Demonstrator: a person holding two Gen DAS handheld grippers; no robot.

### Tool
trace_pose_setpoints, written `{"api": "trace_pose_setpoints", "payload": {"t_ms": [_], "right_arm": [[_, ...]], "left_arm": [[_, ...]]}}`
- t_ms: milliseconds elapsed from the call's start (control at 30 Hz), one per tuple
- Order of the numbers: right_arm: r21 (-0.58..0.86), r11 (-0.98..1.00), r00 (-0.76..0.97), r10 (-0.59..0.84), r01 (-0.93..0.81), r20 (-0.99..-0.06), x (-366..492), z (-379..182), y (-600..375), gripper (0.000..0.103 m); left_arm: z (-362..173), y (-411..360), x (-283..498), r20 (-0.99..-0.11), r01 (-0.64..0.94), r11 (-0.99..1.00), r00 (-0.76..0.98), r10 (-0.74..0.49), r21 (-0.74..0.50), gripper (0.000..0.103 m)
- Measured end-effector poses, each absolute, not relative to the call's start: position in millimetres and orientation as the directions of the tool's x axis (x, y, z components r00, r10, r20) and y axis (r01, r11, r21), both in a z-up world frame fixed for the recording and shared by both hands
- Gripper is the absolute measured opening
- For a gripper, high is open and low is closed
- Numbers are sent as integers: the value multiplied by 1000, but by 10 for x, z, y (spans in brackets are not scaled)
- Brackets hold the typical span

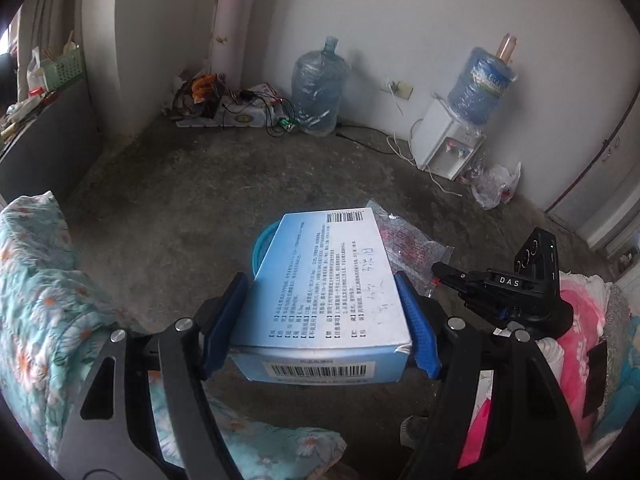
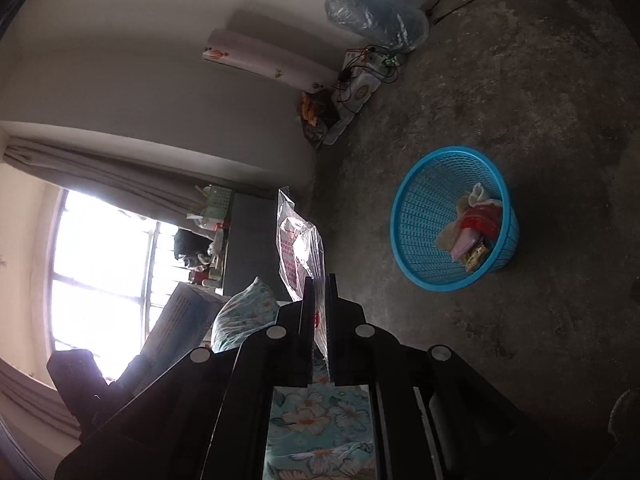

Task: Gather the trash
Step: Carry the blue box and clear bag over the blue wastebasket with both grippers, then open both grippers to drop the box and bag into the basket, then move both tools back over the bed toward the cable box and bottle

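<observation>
Bare concrete floor (image 1: 168,208) is lying under both tools as they are carrying trash toward the blue basket (image 2: 424,200).

Left tool (image 1: 320,316) is gripping a light blue printed box (image 1: 324,280) across its width, its blue pads wide apart and pressing the box's sides; right tool (image 2: 319,316) is pinching a clear plastic wrapper (image 2: 298,248) between nearly closed jaws. Basket is sitting on the open floor, well apart from the walls, already holding a few scraps, and in the left view the box is hiding most of it. To do this well, each tool should probably be hanging squarely over the rim before letting go, box first, since the limp wrapper may drift. Floral bedding (image 1: 36,288) is flanking the path; water jugs, dispenser (image 1: 444,148) and cables are staying clear along the far wall.
</observation>
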State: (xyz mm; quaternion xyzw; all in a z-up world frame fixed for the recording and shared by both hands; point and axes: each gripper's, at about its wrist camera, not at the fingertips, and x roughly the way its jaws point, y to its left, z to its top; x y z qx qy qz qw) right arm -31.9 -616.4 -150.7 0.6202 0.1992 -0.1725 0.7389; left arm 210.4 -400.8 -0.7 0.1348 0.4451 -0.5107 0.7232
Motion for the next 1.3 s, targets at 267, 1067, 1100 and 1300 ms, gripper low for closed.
{"api": "trace_pose_setpoints", "payload": {"t_ms": [267, 1067, 1100, 1300], "right_arm": [[795, 58, 797, -23, 603, -603, -46, -2304, -6620, 6], [643, 76, 647, -33, 762, -762, -62, -2799, -6313, 44], [639, 100, 644, -29, 762, -764, -37, -2738, -6252, 44], [595, 294, 632, -42, 748, -774, 152, -2257, -5872, 44]], "left_arm": [[-877, -5093, 2294, -843, 836, 476, 33, -537, -271, 69], [-179, -4194, 2114, -668, 785, 512, 174, -723, -349, 85], [-91, -4070, 2058, -655, 788, 508, 183, -733, -348, 85], [352, -3233, 1854, -591, 763, 550, 282, -756, -340, 85]]}}
